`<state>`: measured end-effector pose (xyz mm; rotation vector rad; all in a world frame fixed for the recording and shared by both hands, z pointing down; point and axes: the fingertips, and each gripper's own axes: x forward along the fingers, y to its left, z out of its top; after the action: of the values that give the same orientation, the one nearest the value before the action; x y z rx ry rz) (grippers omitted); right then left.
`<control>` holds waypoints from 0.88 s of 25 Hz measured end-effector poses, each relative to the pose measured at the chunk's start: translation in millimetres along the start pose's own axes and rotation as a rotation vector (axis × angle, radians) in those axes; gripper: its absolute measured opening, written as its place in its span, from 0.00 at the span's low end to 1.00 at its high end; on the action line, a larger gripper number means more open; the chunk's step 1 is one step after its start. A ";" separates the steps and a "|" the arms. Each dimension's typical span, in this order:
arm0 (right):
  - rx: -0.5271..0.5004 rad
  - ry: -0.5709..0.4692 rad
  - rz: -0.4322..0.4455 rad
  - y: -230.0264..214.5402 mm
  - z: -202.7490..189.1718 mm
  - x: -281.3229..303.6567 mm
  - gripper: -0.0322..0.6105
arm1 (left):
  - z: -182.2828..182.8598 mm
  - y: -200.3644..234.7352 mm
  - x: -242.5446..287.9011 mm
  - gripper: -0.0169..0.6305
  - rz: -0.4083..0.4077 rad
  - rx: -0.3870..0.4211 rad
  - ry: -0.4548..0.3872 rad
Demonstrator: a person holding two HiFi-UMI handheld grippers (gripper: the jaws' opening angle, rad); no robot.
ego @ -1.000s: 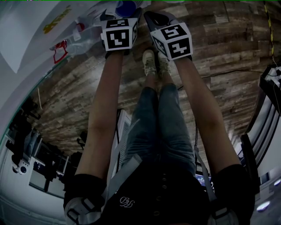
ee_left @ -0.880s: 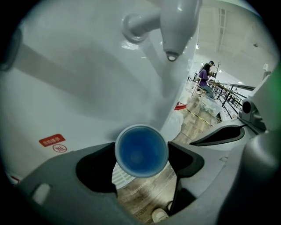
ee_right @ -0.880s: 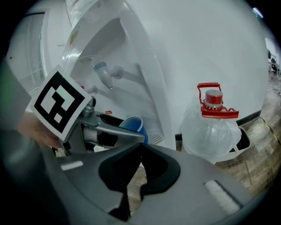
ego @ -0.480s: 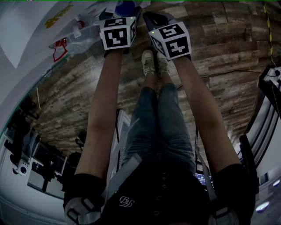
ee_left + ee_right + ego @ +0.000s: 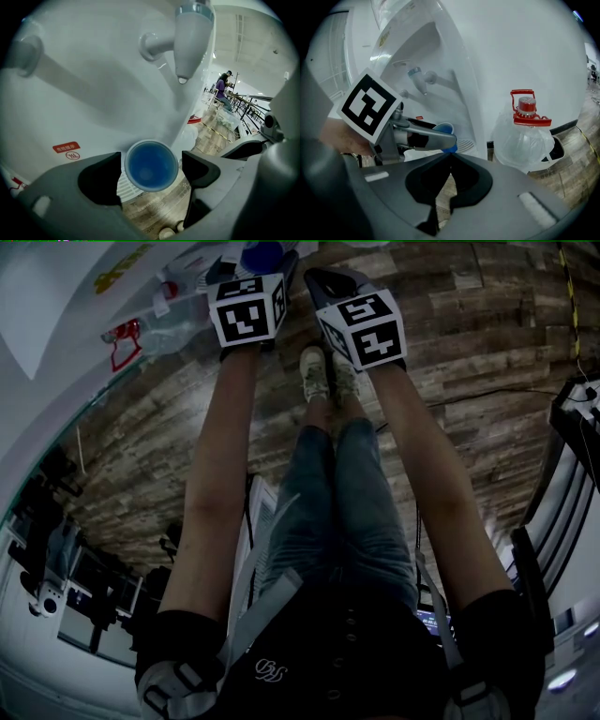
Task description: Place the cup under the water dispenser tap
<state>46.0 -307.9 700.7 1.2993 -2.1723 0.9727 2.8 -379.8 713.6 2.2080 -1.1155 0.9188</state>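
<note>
The blue cup (image 5: 151,165) stands upright on the dispenser's drip grille (image 5: 125,186), below the white tap (image 5: 187,44). My left gripper (image 5: 150,171) is open around it. Its jaws have just been opening, and a thin gap shows on each side of the cup. From the right gripper view, the left gripper (image 5: 426,136) reaches in to the cup (image 5: 444,129) under the taps (image 5: 417,77). My right gripper (image 5: 449,153) is shut on nothing and hangs back from the dispenser. The head view shows the cup (image 5: 264,254) at the top edge, past the left marker cube (image 5: 246,315).
A clear water jug with a red cap (image 5: 527,136) stands on the floor right of the white dispenser (image 5: 454,56). A second tap (image 5: 21,54) sticks out at the left. The person's shoes (image 5: 323,371) are on the wooden floor. People (image 5: 220,89) stand far off.
In the head view both marker cubes sit slightly higher and further left than before. The cup stays at the same spot by the top edge.
</note>
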 end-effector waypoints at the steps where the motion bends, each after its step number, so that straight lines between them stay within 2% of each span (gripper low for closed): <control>1: -0.001 -0.001 -0.002 0.5 0.7 -1.2 0.05 | 0.4 -0.1 -1.9 0.67 0.003 -0.002 -0.003; 3: -0.006 -0.003 -0.004 1.8 2.5 -3.9 0.05 | 0.2 -1.4 -6.4 0.70 0.006 -0.005 -0.004; 22: -0.057 -0.056 -0.013 27.0 48.1 -57.7 0.05 | 21.8 -29.2 -76.0 0.69 -0.039 -0.031 -0.039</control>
<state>49.1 -301.7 621.2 1.3273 -2.2138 0.8733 1.3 -341.1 638.7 2.2231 -1.0938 0.8395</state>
